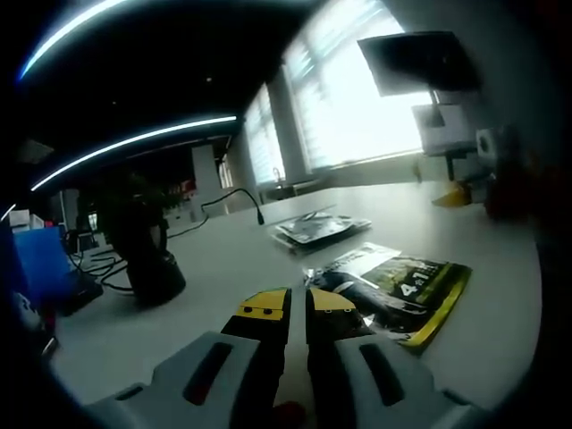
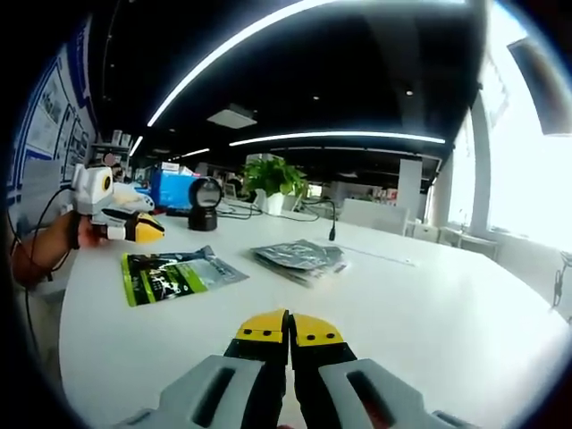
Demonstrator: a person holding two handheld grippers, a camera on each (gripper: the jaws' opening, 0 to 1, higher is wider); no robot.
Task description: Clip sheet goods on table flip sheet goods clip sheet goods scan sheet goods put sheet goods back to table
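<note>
The white table [image 2: 429, 304] is carrying a green-and-yellow sheet pack [image 2: 174, 273], a stack of grey packs [image 2: 298, 257] and a black scanner [image 2: 205, 204].

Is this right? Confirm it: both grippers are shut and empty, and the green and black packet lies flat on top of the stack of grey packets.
One part is wrong. In the right gripper view the green and black packet lies flat on the white table beside the stack of grey packets, apart from it, not on top. The left gripper and right gripper are shut and empty.

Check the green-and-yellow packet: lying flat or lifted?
Flat. The green-and-yellow packet lies on the white table, left claw beside it, not gripping.
</note>
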